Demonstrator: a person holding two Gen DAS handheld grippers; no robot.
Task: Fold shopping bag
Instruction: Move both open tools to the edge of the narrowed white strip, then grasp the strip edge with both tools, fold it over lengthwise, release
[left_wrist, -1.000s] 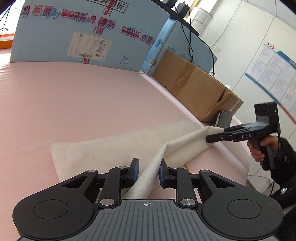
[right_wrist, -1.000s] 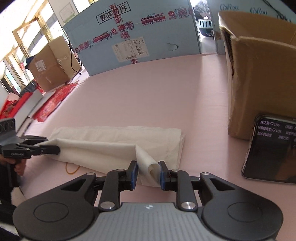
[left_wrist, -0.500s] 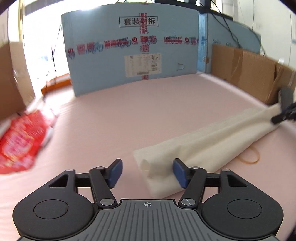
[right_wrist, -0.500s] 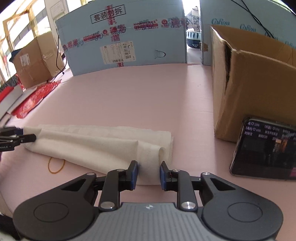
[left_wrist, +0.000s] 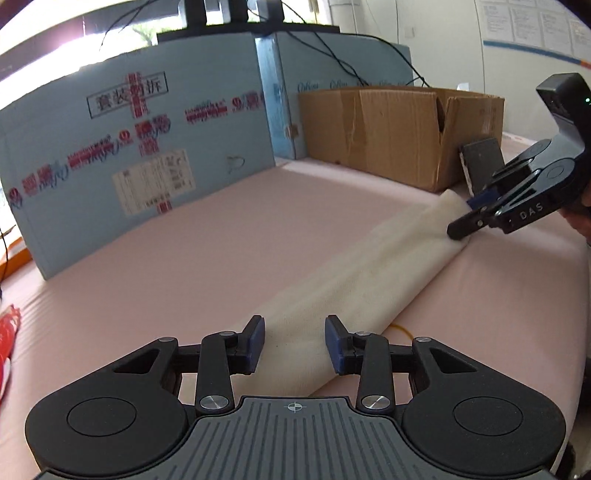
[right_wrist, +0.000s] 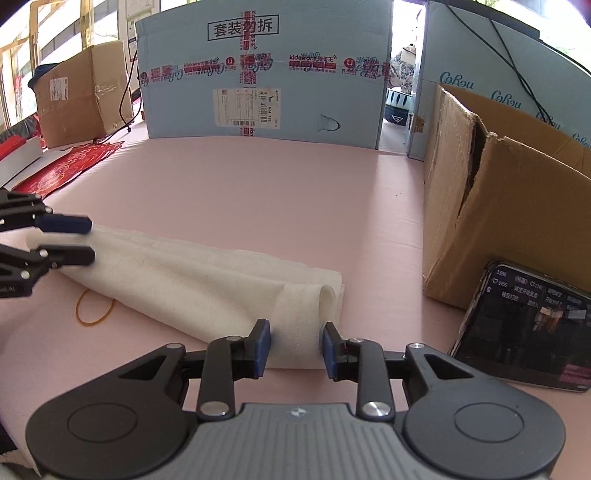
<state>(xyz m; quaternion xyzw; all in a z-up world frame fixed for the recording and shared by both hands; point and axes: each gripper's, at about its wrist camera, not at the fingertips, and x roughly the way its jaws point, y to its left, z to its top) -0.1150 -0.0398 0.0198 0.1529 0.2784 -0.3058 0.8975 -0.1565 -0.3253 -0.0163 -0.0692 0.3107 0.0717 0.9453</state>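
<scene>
Left wrist view, left gripper (left_wrist: 294, 345) jaws closing, right gripper (right_wrist: 294, 347) jaws opening (shopping bag (left_wrist: 354, 284) between both, unpinched)

An office-like workroom: printed notices (left_wrist: 532, 26) on a white wall, cardboard boxes (right_wrist: 79, 92), dangling cables (right_wrist: 506, 51).

Left wrist view is taken low and close at one end of the bag (left_wrist: 354, 291), angled down along it toward the right gripper (left_wrist: 461, 221). Right wrist view is taken likewise from the opposite end, with the left gripper (right_wrist: 79, 240) seen far left. Bag, pink surface (right_wrist: 258, 206) and blue box (left_wrist: 147, 147) are shared.
</scene>
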